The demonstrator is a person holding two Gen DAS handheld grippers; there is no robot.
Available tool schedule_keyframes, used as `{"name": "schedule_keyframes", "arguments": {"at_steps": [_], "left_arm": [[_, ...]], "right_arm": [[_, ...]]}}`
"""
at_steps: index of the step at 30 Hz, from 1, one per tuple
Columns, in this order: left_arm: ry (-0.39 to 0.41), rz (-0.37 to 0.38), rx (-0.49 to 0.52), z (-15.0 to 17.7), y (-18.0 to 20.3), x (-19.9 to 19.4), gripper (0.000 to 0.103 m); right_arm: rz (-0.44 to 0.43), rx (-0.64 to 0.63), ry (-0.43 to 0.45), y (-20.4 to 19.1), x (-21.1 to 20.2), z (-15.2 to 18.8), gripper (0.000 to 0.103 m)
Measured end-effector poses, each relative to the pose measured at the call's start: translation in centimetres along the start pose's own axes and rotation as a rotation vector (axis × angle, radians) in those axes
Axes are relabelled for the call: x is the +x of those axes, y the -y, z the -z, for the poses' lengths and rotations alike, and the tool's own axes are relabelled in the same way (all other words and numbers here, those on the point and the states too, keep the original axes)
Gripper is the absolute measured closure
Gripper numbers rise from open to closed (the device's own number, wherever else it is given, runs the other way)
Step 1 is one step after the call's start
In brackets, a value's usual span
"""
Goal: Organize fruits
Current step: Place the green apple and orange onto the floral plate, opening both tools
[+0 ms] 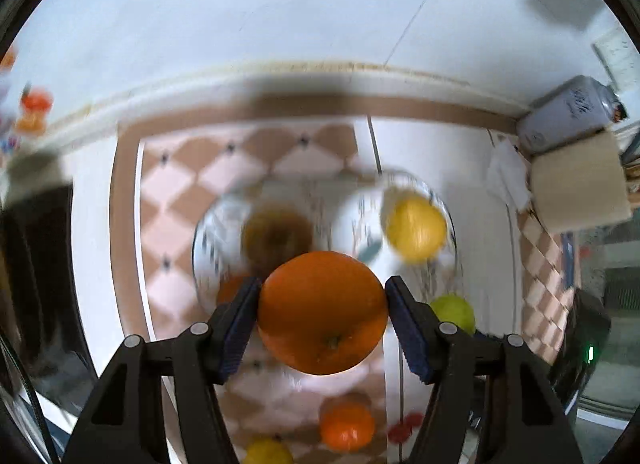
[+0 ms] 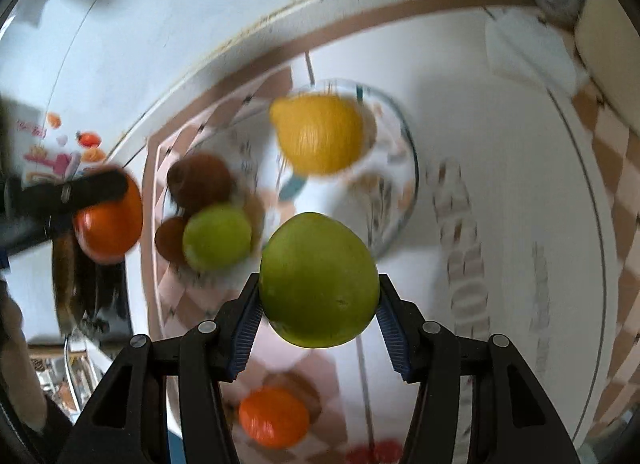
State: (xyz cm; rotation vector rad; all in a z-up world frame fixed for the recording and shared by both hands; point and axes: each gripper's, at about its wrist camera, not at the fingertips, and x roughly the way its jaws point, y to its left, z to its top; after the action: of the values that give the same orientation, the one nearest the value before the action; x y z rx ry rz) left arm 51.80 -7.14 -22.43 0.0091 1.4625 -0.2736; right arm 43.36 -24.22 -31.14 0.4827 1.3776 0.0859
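My left gripper (image 1: 322, 296) is shut on a large orange (image 1: 322, 312) and holds it above a glass bowl (image 1: 208, 240). My right gripper (image 2: 319, 296) is shut on a big green fruit (image 2: 319, 282) above the table. The bowl (image 2: 404, 151) holds a lemon (image 2: 318, 131), a brown fruit (image 2: 200, 181) and a smaller green fruit (image 2: 218, 236). The lemon (image 1: 416, 227) and brown fruit (image 1: 276, 234) also show in the left wrist view. The left gripper with its orange (image 2: 110, 219) shows at the left of the right wrist view.
A small orange (image 1: 346, 426) and a yellow fruit (image 1: 268, 454) lie on the checked cloth below my left gripper. A small orange (image 2: 274, 416) and a red item (image 2: 374, 454) lie below my right gripper. A cardboard box (image 1: 576, 187) and a pouch (image 1: 568, 113) stand at the right.
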Motion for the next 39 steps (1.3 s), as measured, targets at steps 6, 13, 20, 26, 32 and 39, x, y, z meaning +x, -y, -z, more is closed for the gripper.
{"name": "schedule_keyframes", "arguments": {"at_steps": [6,13,20,26,32,39], "left_arm": [[-0.126,-0.06,0.072,-5.0,1.7,6.4,0.041],[-0.193,-0.121,0.14,-6.3,3.3,9.9,0.041],[-0.208,-0.149,0.163,-6.3,3.4,10.7,0.041],[-0.171,-0.136,0.148,-7.0,3.1,9.8,0.017],[-0.14,-0.108,0.087,-6.8,0.7,8.2,0.012],[-0.088,-0.082,0.016,-4.6,-2.6,5.3,0.012]], "right_arm": [[0.068,-0.021,-0.044,0.0,2.2,-2.7,0.045],[0.112,-0.048,-0.088,-0.5,3.6,-4.0,0.045],[0.15,-0.083,-0.114,-1.0,3.9,-4.7,0.045],[0.135,-0.067,-0.125,-0.9,3.6,-5.3,0.019],[0.134,-0.052,-0.114,-1.6,2.6,-5.5,0.009],[0.149,-0.089,-0.069,-2.9,0.5,-5.1,0.009]]}}
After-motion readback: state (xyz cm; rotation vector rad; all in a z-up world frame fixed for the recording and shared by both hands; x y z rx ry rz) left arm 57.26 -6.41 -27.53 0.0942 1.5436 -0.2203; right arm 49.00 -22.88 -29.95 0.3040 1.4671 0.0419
